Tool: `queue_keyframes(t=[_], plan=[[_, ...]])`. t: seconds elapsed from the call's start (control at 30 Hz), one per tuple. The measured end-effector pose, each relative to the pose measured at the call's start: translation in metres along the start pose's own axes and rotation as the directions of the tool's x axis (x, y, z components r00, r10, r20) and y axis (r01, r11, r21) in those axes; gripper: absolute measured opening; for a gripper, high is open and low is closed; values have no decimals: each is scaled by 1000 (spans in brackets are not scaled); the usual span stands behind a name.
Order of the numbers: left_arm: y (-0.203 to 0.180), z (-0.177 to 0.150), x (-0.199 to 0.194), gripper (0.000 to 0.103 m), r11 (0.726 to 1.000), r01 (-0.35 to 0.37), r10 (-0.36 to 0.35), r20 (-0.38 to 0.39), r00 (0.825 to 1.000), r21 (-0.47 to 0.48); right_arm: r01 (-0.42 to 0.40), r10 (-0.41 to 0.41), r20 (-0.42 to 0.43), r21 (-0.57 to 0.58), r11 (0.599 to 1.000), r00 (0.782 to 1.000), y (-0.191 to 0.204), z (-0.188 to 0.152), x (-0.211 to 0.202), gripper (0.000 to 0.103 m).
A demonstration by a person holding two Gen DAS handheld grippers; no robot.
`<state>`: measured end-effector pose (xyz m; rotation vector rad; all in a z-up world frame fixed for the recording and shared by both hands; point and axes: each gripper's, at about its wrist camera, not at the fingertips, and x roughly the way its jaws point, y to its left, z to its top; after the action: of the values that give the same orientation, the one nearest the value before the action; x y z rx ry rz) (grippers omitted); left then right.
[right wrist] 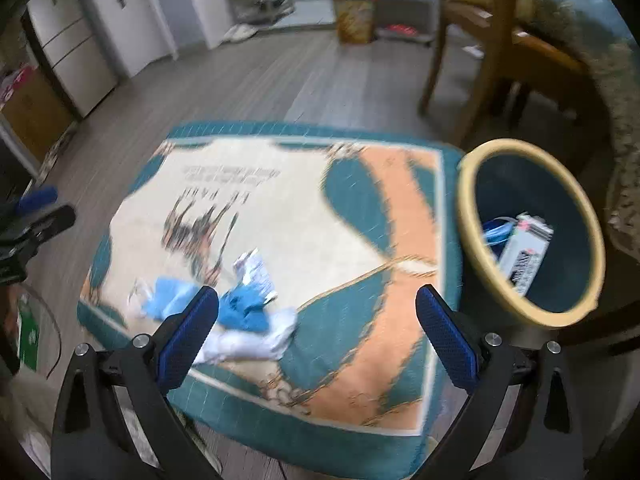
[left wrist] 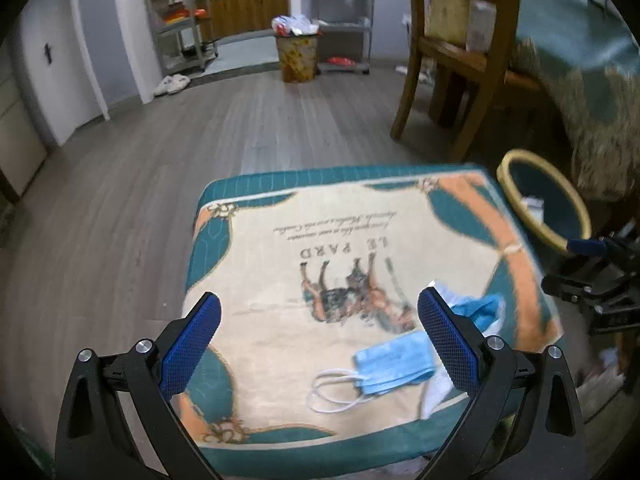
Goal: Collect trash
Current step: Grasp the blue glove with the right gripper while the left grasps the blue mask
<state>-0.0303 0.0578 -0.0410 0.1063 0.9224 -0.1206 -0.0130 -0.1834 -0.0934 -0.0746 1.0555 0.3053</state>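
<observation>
A blue face mask (left wrist: 394,364) with white ear loops lies on a cloth-covered stool (left wrist: 280,248), beside a crumpled blue and white wad (left wrist: 478,310). In the right wrist view the mask (right wrist: 170,300), the wad (right wrist: 248,312) and a crumpled white wrapper (right wrist: 256,270) lie on the stool (right wrist: 360,208). A dark bin with a yellow rim (right wrist: 468,240) stands at the stool's right and holds a white carton (right wrist: 524,252); the bin also shows in the left wrist view (left wrist: 576,216). My left gripper (left wrist: 320,340) is open above the stool's near side, the mask by its right finger. My right gripper (right wrist: 318,332) is open and empty above the stool.
A wooden chair (left wrist: 452,60) and a fringed green tablecloth (left wrist: 580,80) stand behind the bin. A full patterned waste bin (left wrist: 298,56) stands far across the wood floor, near metal shelves (left wrist: 180,20). The right gripper shows at the left view's right edge (left wrist: 592,280).
</observation>
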Motion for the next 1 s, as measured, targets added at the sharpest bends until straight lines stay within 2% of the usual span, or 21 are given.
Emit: queue_keyframes(t=[0.03,0.1,0.23,0.37,0.43,0.5,0.53,0.57,0.67,0.8,0.87,0.93,1.0], plan=[[0,-1,5,98,1000,-16,16,-16,1000,11,0,0,-11,-22,1000,1000,4,-1,5,96],[2,-2,10,98,1000,-22,22,-31,999,7,-2,-1,-51,-64,998,999,12,-5,19,78],[8,-3,18,98,1000,-19,18,-49,999,-12,-70,59,-127,-87,994,990,25,-14,44,62],[4,-7,33,98,1000,-7,6,-98,995,-3,-116,98,-152,-112,987,984,39,-16,53,44],[-1,-12,40,98,1000,-9,13,-123,992,30,-140,120,-151,-130,982,981,46,-15,54,40],[-9,-17,47,98,997,-4,15,-147,989,72,-149,124,-158,-154,977,980,52,-14,56,24],[-12,-19,50,98,996,4,10,-157,988,85,-147,122,-156,-157,977,980,52,-12,56,23],[-16,-21,52,98,995,18,-2,-167,986,94,-146,124,-146,-148,978,981,50,-9,54,16],[-32,-27,58,98,989,71,-45,-188,981,132,-143,132,-121,-88,986,984,37,-1,47,13],[-65,-35,62,98,967,140,-91,-223,971,215,-126,125,-90,-10,992,988,17,7,40,13],[-78,-37,64,97,960,169,-114,-239,964,225,-124,125,-80,18,992,989,9,12,37,13],[-88,-39,67,96,954,180,-119,-248,961,240,-137,140,-64,48,989,988,3,17,32,13],[-95,-43,75,94,950,166,-91,-272,958,264,-150,152,-46,55,987,987,1,21,26,13]])
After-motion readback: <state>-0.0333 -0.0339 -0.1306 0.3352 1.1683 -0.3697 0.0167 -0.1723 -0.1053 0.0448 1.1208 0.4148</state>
